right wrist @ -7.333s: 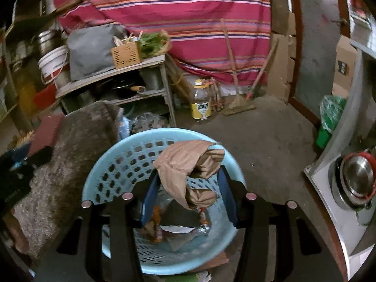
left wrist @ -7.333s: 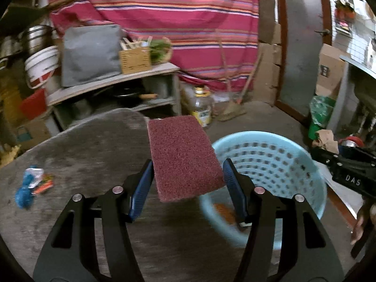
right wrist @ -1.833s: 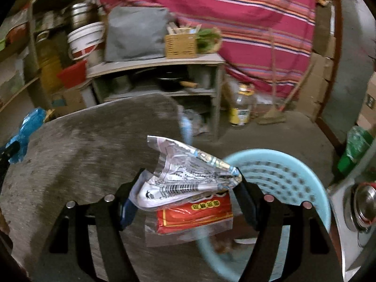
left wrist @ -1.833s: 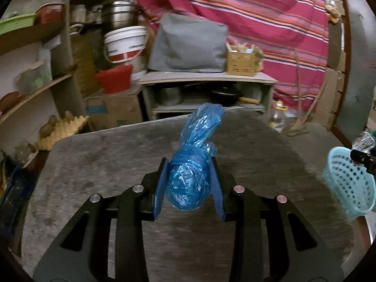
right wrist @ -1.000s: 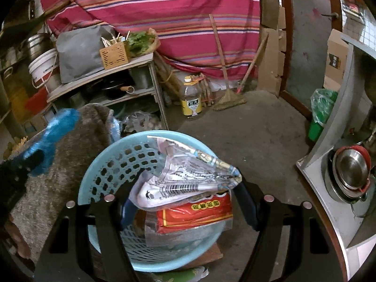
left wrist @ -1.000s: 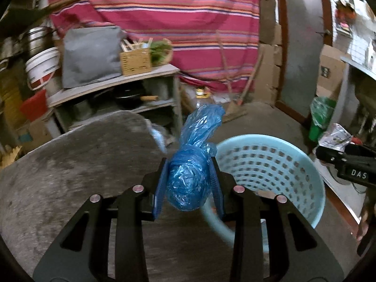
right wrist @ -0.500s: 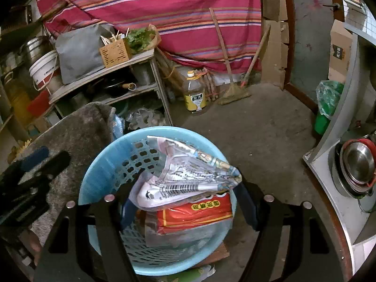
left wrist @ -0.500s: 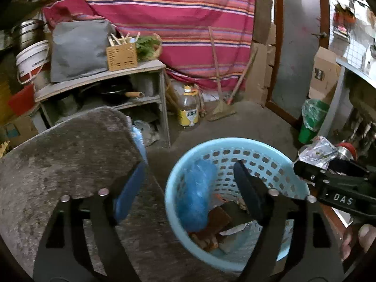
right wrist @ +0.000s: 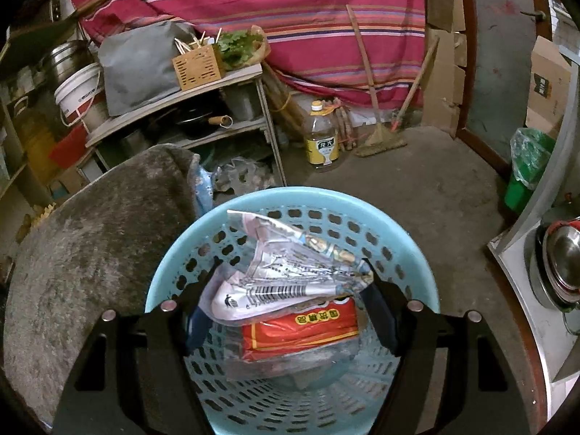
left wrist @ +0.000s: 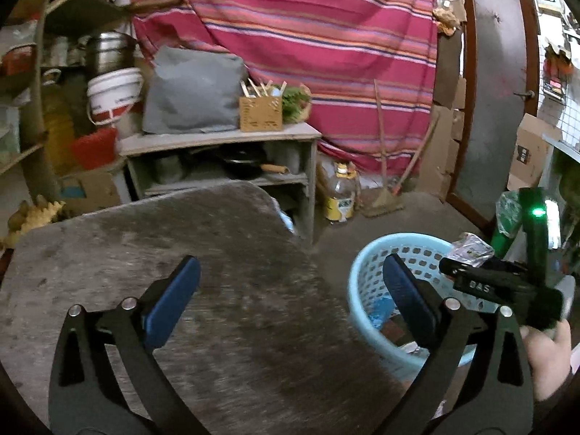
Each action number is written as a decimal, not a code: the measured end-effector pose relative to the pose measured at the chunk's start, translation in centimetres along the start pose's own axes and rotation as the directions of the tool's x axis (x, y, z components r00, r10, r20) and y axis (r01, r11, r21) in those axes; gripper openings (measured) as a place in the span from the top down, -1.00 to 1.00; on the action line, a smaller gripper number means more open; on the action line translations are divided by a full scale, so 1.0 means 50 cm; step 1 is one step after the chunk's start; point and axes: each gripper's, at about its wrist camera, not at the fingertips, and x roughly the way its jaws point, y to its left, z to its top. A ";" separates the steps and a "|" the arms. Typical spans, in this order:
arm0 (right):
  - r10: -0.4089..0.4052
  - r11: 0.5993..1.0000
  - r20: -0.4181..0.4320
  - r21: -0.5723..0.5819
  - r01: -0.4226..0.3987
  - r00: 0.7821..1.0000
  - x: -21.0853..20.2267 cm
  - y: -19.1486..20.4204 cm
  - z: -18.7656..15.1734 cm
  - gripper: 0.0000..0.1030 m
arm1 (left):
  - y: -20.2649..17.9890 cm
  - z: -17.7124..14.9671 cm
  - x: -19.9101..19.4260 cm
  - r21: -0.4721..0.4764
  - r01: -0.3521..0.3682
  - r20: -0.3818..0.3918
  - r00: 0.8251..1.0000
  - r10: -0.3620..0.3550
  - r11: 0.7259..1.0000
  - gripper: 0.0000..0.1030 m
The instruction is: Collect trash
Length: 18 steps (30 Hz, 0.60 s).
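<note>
Crinkled silver-and-red plastic wrappers (right wrist: pixel 290 290) are being gripped by the right tongs (right wrist: pixel 286 308) over the pale-blue perforated plastic basket (right wrist: pixel 174 250) — the left tongs (left wrist: pixel 293 297) are being held spread, empty, above the grey tabletop (left wrist: pixel 145 239).

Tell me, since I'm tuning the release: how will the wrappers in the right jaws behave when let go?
The wrappers look thin, crinkled film, so probably light and floppy. Held by the right gripper above the basket, they may flutter rather than drop straight. Glossy plastic might cling briefly.
</note>
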 end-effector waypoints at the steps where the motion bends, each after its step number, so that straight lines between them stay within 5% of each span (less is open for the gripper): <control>1: -0.007 1.000 -0.001 0.002 0.007 1.000 0.004 0.003 -0.001 -0.40 | 0.009 -0.002 -0.012 -0.003 -0.011 0.009 1.000 0.011 1.000 -0.89; 4: -0.044 0.999 0.028 0.004 0.044 0.999 0.001 0.014 -0.004 -0.86 | 0.038 -0.006 -0.042 -0.015 -0.031 0.030 0.999 0.032 0.999 -0.90; 11: -0.068 0.997 0.129 -0.025 0.072 0.989 -0.061 0.054 0.006 -0.92 | 0.106 -0.017 -0.120 -0.019 -0.084 0.088 0.992 0.086 0.996 -0.90; 18: -0.056 0.968 0.232 -0.226 0.110 0.971 -0.151 0.173 -0.030 -0.92 | 0.176 -0.045 -0.214 -0.070 -0.126 0.152 0.979 0.136 0.990 -0.90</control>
